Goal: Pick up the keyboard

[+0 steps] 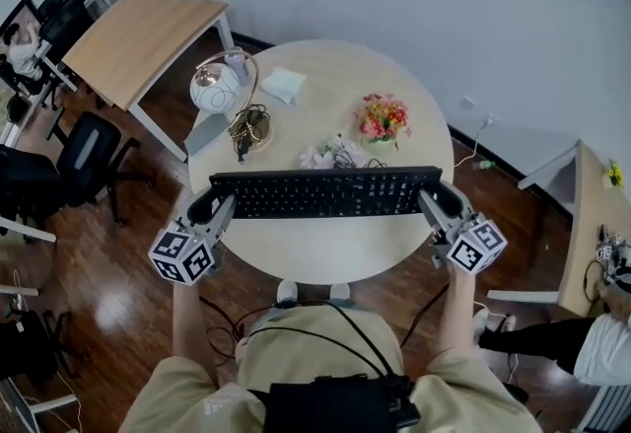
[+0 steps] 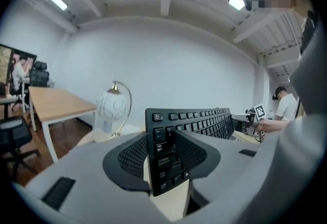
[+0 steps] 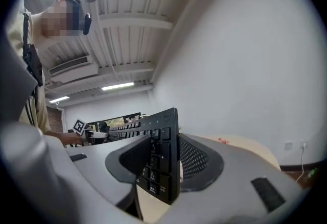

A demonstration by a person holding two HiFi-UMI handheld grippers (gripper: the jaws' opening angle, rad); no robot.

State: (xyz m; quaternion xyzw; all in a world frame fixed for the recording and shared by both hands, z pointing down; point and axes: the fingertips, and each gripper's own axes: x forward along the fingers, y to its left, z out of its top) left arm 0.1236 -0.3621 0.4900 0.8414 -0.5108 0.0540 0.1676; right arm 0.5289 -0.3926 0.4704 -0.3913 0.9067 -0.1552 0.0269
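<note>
Spanning the space over the round table (image 1: 325, 261), the black keyboard (image 1: 325, 192) is held at both ends, the left gripper (image 1: 215, 208) pinching its left end and the right gripper (image 1: 434, 204) pinching its right end, jaws clamped across the keys.

A round table (image 1: 325, 258) bore a globe lamp (image 1: 214, 89), a bunch of flowers (image 1: 383, 117) and a folded white cloth (image 1: 284, 85). A wooden desk (image 1: 138, 38) and a black chair (image 1: 84, 150) stood nearby.
</note>
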